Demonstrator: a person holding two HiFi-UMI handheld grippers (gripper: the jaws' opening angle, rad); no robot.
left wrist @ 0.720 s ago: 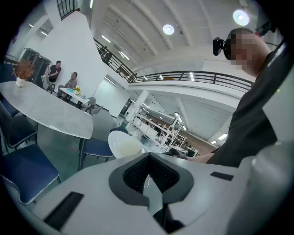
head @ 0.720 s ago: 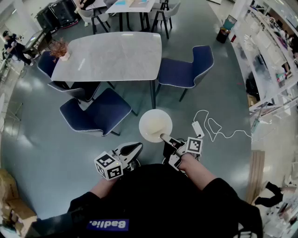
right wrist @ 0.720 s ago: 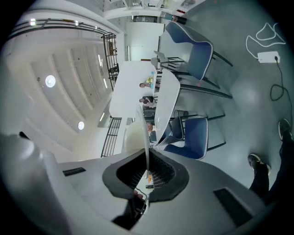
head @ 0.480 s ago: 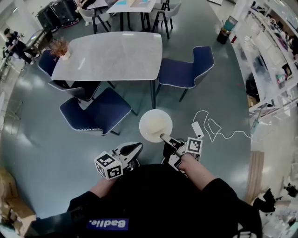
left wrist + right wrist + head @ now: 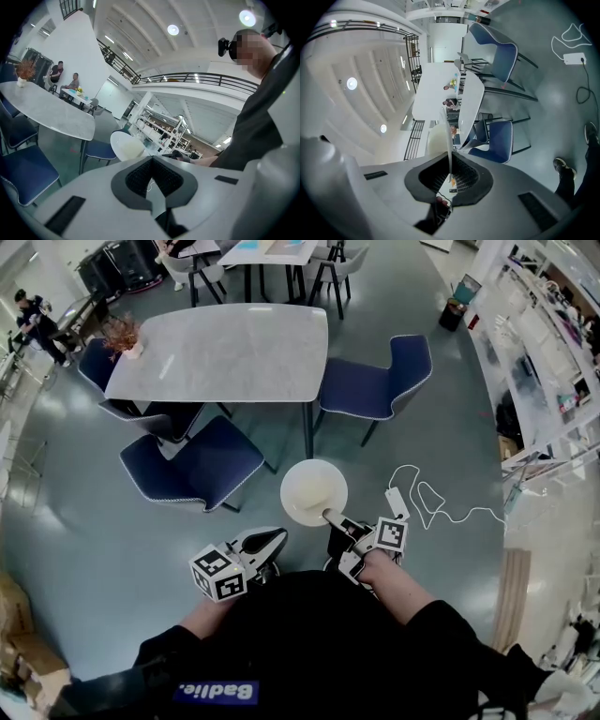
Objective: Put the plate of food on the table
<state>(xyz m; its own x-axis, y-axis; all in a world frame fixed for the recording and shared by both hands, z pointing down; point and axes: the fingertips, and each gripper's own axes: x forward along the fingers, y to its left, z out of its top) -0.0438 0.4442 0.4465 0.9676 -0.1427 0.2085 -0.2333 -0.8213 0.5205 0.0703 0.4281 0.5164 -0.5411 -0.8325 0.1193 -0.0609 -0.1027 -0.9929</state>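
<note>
A round white plate (image 5: pixel 313 491) with a pale cream middle hangs level over the grey floor, just short of the marble table (image 5: pixel 220 352). My right gripper (image 5: pixel 331 518) is shut on the plate's near rim. In the right gripper view the plate (image 5: pixel 448 133) runs edge-on between the pads. My left gripper (image 5: pixel 273 539) is low at the left, close to my body and apart from the plate, with its pads together and nothing held. The left gripper view shows the plate (image 5: pixel 125 145) ahead to the right and the table (image 5: pixel 47 112) at the left.
Blue chairs stand around the table: one pulled out at the near left (image 5: pixel 192 463) and one at the right end (image 5: pixel 375 381). A small potted plant (image 5: pixel 122 338) sits on the table's far left corner. A white cable with an adapter (image 5: pixel 422 498) lies on the floor to the right.
</note>
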